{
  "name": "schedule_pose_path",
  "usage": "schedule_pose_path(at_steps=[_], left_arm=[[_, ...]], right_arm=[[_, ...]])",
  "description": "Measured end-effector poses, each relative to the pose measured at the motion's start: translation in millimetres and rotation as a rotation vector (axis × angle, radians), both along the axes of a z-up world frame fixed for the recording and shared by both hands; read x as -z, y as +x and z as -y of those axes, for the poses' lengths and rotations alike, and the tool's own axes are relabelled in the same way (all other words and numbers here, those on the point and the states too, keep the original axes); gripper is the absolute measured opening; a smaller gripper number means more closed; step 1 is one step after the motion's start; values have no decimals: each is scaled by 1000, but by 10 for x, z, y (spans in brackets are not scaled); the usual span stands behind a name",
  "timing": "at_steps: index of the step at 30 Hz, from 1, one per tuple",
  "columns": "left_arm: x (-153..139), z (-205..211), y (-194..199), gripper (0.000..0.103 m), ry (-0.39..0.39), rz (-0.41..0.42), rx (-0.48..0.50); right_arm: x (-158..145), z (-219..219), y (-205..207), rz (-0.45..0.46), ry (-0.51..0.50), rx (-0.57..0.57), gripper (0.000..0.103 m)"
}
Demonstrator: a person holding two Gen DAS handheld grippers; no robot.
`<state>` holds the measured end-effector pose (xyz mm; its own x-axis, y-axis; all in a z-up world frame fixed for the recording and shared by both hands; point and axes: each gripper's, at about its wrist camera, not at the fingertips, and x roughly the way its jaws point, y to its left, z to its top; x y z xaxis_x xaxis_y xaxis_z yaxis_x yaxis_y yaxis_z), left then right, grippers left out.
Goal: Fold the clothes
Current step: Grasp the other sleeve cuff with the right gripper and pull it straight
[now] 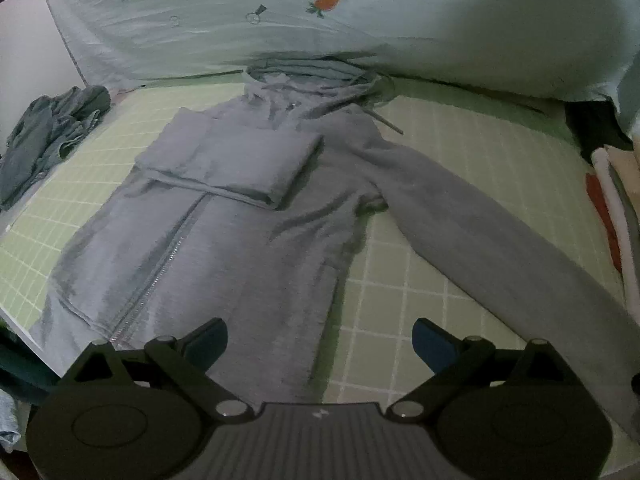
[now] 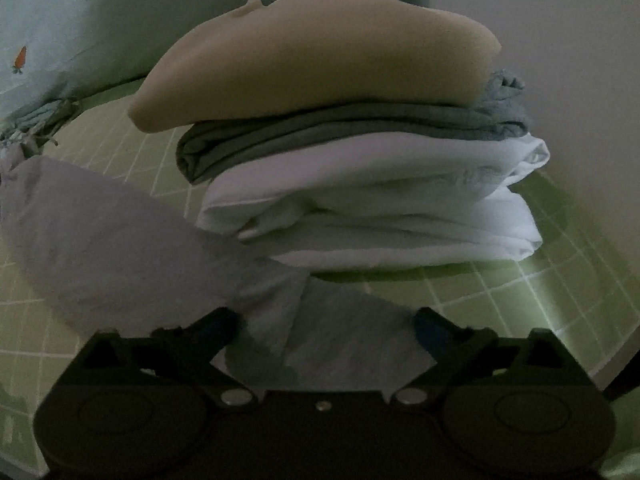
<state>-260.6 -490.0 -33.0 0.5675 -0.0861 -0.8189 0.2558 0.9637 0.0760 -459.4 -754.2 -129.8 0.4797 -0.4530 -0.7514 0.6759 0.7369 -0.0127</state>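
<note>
A grey zip hoodie point(image 1: 224, 240) lies flat, front up, on a green grid mat point(image 1: 460, 140). One sleeve point(image 1: 240, 160) is folded across its chest. The other sleeve point(image 1: 480, 232) stretches out toward the lower right. My left gripper point(image 1: 320, 340) hovers open over the hoodie's lower hem, with nothing between its fingers. In the right wrist view the end of that stretched sleeve point(image 2: 120, 232) runs in from the left, and its cuff lies between the wide-apart fingers of my right gripper point(image 2: 324, 328). The cloth rests on the mat point(image 2: 520, 300).
A stack of folded clothes point(image 2: 360, 160), beige on top, then grey, then white, stands just beyond the right gripper. A crumpled dark garment point(image 1: 48, 136) lies at the mat's left edge. Pale bedding with carrot prints point(image 1: 280, 20) borders the far side, touching the hood.
</note>
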Motion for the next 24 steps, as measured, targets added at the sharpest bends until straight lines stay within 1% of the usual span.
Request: schedule_pose_path(at_steps=[6,13,15,18,24], left_arm=[[-25,74,-51,98,27,0,22],[-70,86,-56,98,33,16,28],[-61,82,-57,98,32,11,23],[-36,62,-61,98,27,-3,14],[15,21,-83,98,25,-23,8]], right_arm=[[20,-37,-5,10,-12,15,103],[21,-61,-44,11,-14,101,103],[18,-75,-56,7,-16,119,103],[21,-79,-66,14,7,143,103],[1,-85,-94,16,21,118,103]])
